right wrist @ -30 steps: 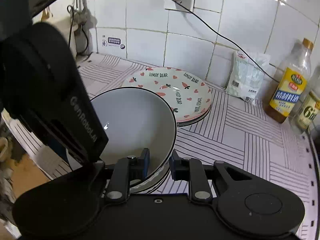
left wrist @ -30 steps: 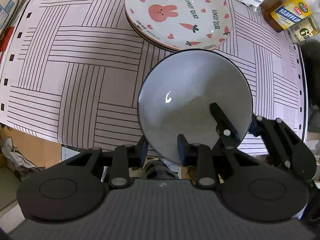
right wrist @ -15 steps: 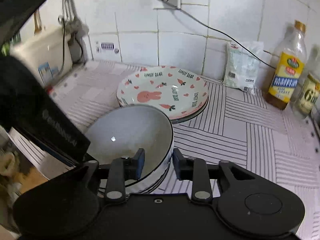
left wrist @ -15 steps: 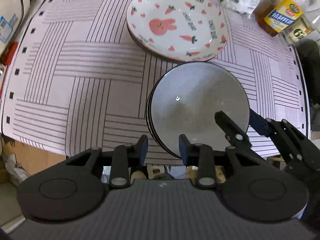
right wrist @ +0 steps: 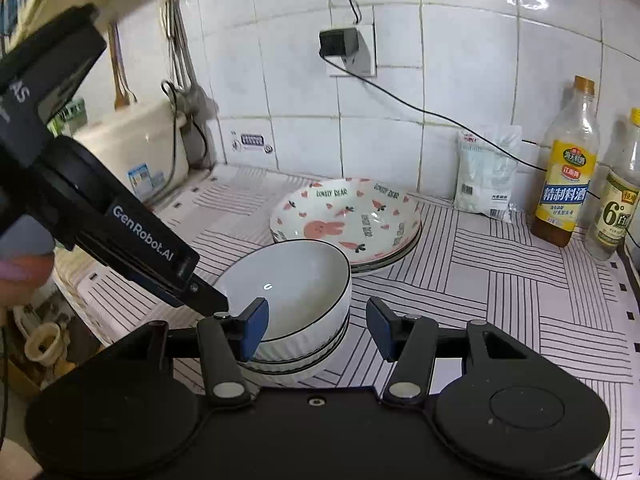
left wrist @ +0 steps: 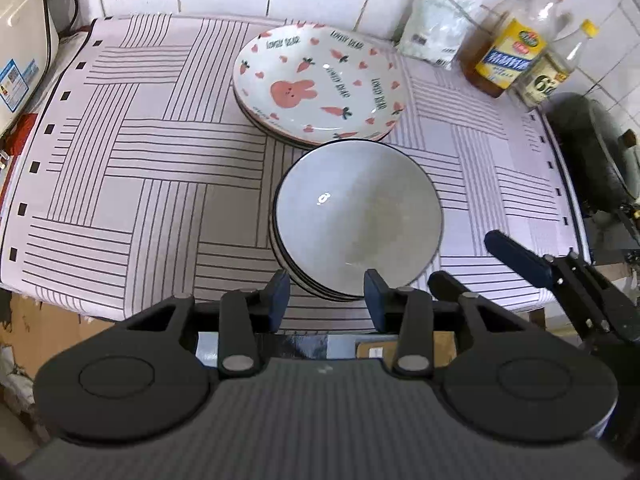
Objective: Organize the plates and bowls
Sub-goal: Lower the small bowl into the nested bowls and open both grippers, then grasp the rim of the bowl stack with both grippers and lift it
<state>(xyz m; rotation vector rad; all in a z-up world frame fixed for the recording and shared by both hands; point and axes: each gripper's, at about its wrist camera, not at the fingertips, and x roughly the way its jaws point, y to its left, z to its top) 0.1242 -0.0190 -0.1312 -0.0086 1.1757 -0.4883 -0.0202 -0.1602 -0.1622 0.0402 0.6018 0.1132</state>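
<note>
Ceramic stock, left wrist view: grey-white bowls [left wrist: 357,216] with dark rims are sitting nested in one stack near the front edge of the striped surface [left wrist: 132,168], just in front of the plates [left wrist: 320,80], which are lying stacked toward the tiled wall. The top plate is carrying a pink rabbit, carrots, hearts and the repeated words "LOVELY BEAR". The left tongs [left wrist: 326,294] have just been opening; their blue pads are standing apart with nothing clamped, the stack's near rim showing in the gap. The right tongs [left wrist: 476,258] are entering from the right, also parted and empty. Bottles [left wrist: 504,56] and a white packet [left wrist: 436,36] are standing at the back right; their labels are in Chinese, one showing a large "6".

Right wrist view: the right tongs [right wrist: 316,326] have likewise just been opening and are standing well apart, gripping nothing, with the bowl stack [right wrist: 292,304] lying beyond and partly between the pads. The left unit [right wrist: 132,236] is reading "GenRobot.AI" along its side. The plates [right wrist: 348,220] are sitting behind the bowls. A yellow-labelled bottle [right wrist: 566,168] is standing beside the "6°" bottle.

Progress, as judged: bowls and plates are each appearing gathered into one pile, no loose piece is in sight, and the sorting looks finished or nearly so.
</note>
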